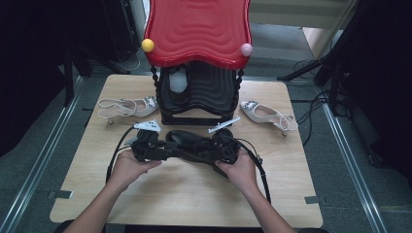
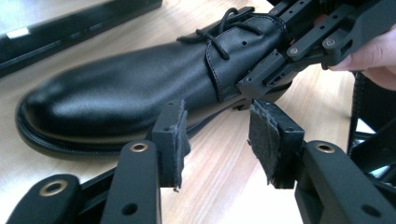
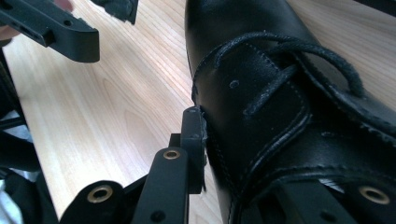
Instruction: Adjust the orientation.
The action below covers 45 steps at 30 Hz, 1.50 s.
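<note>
On the wooden table (image 1: pixel 184 194), just in front of the red-topped shoe rack (image 1: pixel 197 92), lying on its sole: black leather lace-up shoe (image 2: pixel 121 88). Probably handling as fairly heavy, stiff at sole and heel, smooth and slippery on the toe; gripping best across the laced rear part. Right gripper (image 3: pixel 261 154) clamping around that laced section. Left gripper (image 2: pixel 217 140) standing half open, pads bare, touching nothing, hovering just beside the shoe's near edge.

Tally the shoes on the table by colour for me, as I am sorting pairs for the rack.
Black lace-up shoe, held by the right gripper: 1
White heeled sandals, one left and one right of the rack: 2
Total: 3 shoes
</note>
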### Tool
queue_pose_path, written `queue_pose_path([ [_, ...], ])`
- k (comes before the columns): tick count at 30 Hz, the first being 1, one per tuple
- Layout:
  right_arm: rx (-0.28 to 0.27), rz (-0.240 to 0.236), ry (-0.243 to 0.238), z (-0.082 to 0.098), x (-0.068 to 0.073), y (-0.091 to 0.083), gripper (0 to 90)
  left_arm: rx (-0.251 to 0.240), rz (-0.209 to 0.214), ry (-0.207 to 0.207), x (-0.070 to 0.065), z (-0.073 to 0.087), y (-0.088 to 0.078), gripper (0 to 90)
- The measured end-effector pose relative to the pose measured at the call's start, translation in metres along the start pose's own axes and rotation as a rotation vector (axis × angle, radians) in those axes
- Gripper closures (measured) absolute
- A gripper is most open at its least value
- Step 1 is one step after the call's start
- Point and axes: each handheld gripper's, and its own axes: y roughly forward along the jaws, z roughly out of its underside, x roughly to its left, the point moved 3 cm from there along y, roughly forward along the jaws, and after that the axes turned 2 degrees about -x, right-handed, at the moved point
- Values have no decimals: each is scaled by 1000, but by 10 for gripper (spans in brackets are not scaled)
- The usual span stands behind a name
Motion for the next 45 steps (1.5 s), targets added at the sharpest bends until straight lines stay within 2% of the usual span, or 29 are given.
queue_pose_path([
  [4,-3,0,3,0,0,0,766,-4,4,-20,1,-1,-1,643],
  [5,-16,-4,5,0,-1,-3,711,-10,-1,-15,1,-1,-2,671],
  [7,-12,-36,21,0,-2,-6,672,-10,-2,-5,1,-1,-3,737],
  [9,-11,-38,12,2,-3,-9,670,-16,3,1,0,-1,-4,811],
  [14,-7,-27,-14,6,-3,-19,647,-10,3,20,-1,0,-3,884],
  [16,-36,-30,-11,8,-5,-34,646,-4,-6,34,-2,0,-2,900],
  [18,-52,-35,-9,9,-8,-45,670,-7,-12,47,-3,0,-1,900],
  [21,-77,-33,-54,14,-12,-58,763,-11,-14,45,-4,0,1,900],
  [22,-94,-40,-55,16,-14,-63,793,-13,-11,45,-4,1,2,900],
  [26,-122,-10,-34,21,-27,-78,887,-19,-12,47,-3,2,5,900],
  [28,-139,13,-23,23,-37,-84,900,-22,-12,43,-3,2,6,900],
  [30,-145,43,-10,24,-46,-87,900,-24,-13,27,-2,3,8,900],
  [34,-158,86,-6,27,-63,-83,900,-16,-17,33,-2,4,12,900],
  [36,-167,116,-14,30,-68,-81,900,-14,-16,55,-2,5,16,900],
  [38,-166,119,-10,31,-70,-79,900,-10,-18,60,-2,6,17,900],
  [41,-157,95,15,33,-76,-72,900,4,-9,57,-2,7,22,900],
  [45,-157,110,7,33,-76,-68,900,19,-10,65,-2,10,28,900],
])
